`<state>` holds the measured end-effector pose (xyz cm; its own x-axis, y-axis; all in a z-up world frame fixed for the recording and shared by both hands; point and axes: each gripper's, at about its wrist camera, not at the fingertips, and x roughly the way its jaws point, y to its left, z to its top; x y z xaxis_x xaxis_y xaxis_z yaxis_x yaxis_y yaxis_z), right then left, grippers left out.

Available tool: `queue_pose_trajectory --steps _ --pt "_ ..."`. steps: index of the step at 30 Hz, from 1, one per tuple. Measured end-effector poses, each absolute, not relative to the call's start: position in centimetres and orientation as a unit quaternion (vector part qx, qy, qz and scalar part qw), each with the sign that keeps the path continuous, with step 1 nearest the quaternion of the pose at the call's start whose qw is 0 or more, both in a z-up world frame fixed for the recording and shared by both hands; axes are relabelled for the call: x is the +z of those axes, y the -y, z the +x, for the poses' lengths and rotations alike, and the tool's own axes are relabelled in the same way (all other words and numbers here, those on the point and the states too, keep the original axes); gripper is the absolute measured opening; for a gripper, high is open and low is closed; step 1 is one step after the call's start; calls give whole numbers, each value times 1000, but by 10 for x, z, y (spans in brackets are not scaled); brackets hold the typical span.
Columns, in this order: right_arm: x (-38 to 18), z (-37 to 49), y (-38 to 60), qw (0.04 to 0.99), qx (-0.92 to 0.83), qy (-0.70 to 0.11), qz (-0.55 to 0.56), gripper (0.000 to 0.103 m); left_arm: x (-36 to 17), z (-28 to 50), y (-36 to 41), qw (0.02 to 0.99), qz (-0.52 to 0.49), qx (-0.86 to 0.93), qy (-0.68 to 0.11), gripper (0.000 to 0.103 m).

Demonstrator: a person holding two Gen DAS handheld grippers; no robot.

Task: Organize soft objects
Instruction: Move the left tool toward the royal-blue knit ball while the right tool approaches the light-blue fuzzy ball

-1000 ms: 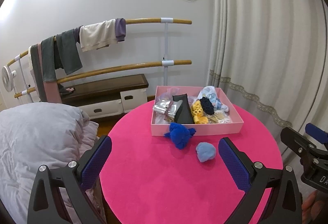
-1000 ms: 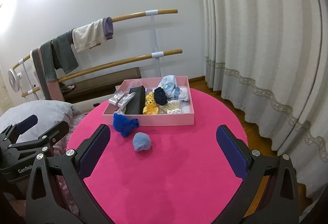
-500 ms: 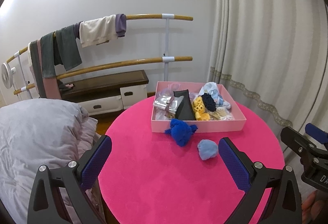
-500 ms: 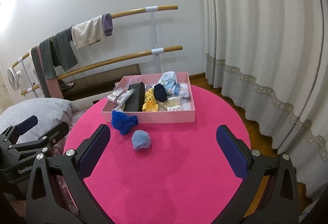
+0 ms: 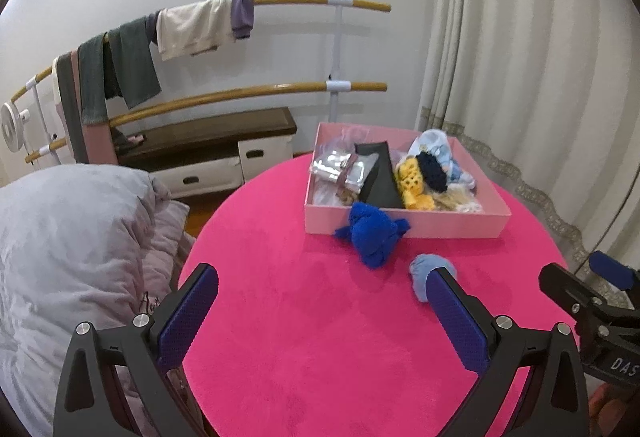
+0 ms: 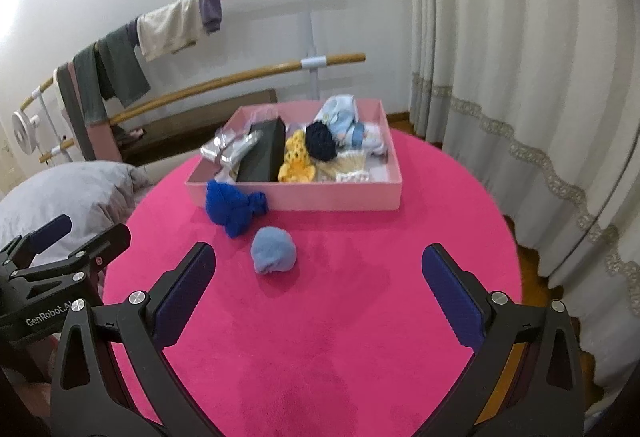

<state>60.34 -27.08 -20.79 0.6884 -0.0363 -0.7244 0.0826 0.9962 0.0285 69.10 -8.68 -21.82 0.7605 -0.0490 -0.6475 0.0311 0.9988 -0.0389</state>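
A round pink table (image 6: 360, 337) stands before pale curtains (image 6: 520, 77) and a wall-mounted wooden double rail hung with clothes (image 5: 192, 25). I hold my left gripper (image 5: 322, 313) and my right gripper (image 6: 318, 293) above its near edge, jaws spread wide on both, nothing between the blue pads. A pale blue soft ball (image 6: 274, 250) lies on the table just ahead of my right gripper, nearer its left finger; in the left wrist view it sits partly behind my left gripper's right fingertip. A dark blue soft bundle (image 6: 234, 207) rests beyond it, against the front wall of a pink box (image 6: 340, 195) filled with mixed items.
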Motion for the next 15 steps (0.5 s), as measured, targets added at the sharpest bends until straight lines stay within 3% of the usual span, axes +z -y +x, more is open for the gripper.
queue_pose_trajectory --steps 15 --pt "-272 654 266 890 -7 -455 35 103 -276 756 78 918 -11 -11 -395 103"
